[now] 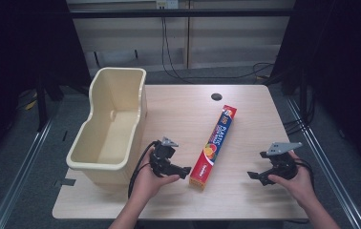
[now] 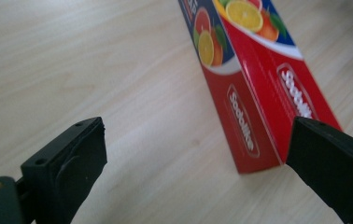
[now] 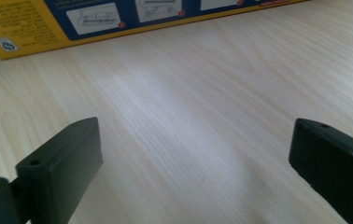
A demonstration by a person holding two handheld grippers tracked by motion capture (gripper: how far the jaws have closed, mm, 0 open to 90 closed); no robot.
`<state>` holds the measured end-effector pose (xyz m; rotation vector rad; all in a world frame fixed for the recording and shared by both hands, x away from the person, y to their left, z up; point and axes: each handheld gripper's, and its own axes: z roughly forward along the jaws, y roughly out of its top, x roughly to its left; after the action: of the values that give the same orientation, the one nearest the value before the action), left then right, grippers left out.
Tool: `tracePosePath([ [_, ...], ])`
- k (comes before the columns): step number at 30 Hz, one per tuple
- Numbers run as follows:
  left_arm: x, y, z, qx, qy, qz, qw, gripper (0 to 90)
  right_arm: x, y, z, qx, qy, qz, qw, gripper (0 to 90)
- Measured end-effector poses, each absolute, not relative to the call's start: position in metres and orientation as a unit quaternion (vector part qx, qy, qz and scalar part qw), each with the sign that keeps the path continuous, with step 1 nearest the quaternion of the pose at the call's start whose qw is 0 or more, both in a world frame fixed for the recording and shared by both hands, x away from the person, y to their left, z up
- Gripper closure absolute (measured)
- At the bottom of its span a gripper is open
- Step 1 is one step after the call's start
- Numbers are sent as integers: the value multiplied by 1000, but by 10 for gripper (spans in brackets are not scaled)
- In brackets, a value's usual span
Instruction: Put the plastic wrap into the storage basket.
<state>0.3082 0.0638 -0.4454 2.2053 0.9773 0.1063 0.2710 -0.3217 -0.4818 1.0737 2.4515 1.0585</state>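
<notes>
At six o'clock on the pale wooden table [image 1: 245,119], the person's two hands come in from the near edge, each holding a gripper low over the wood. Toward seven o'clock the left gripper [image 1: 184,171] has its jaws spread wide with nothing between them; in the left gripper view [image 2: 193,163] the red near end of the plastic wrap box [image 2: 258,93] lies just ahead of the right-hand jaw. Toward five o'clock the right gripper [image 1: 254,176] also stands wide and empty, well apart from the box; the right gripper view [image 3: 193,158] looks across bare wood to the box's yellow and blue side [image 3: 72,18]. At the centre the plastic wrap box [image 1: 214,147] lies flat, its far end tipped toward one o'clock. From nine to eleven o'clock a cream plastic bin [image 1: 109,126] sits upright, overhanging the left edge. Toward twelve o'clock is a dark round cable hole [image 1: 216,97].
</notes>
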Motion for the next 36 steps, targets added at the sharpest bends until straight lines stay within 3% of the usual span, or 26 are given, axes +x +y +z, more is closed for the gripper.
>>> tracePosePath([
  [36,377,-36,-431,873,375,4,313,40,265,-333,-476,399,824,376,142,40],
])
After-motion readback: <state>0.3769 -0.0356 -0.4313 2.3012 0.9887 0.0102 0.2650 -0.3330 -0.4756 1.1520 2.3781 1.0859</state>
